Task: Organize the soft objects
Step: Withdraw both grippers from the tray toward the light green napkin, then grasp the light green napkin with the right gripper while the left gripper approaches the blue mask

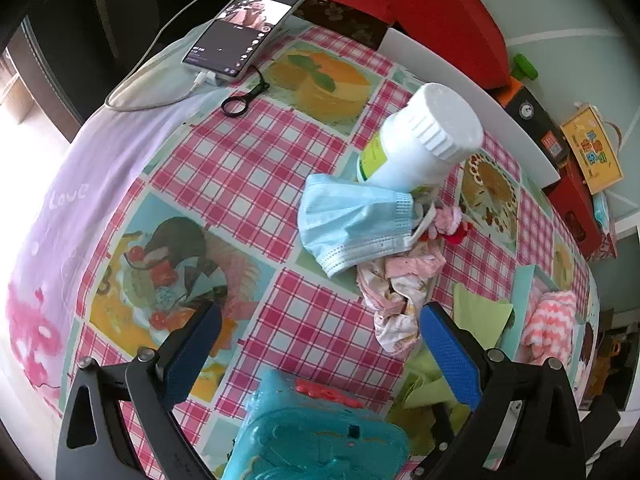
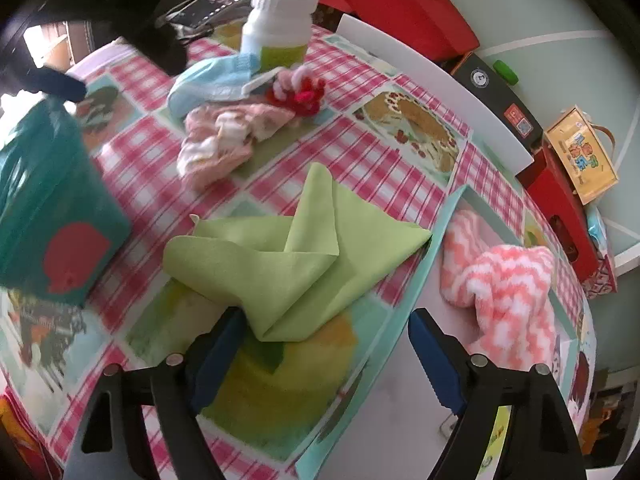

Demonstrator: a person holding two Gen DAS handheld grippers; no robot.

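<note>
A checked table (image 2: 168, 148) carries a teal box (image 2: 52, 216) near its left edge. Mid-table lies a green cloth (image 2: 296, 256), its near corner between the right gripper's (image 2: 324, 344) spread jaws, unpinched. The left gripper (image 1: 320, 332) hangs open over the box. A mask (image 1: 352, 220) leans against a bottle (image 1: 420, 140).

pink-and-white checked tablecloth (image 1: 240, 168), light blue mask (image 1: 352, 224), lime green cloth (image 2: 288, 256), coral zigzag towel (image 2: 508, 292), teal box (image 2: 48, 216).

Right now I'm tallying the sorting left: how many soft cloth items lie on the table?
4: blue face mask by the bottle, crumpled pink cloth below it, green cloth centre, pink-white fuzzy towel right. More may hide.
</note>
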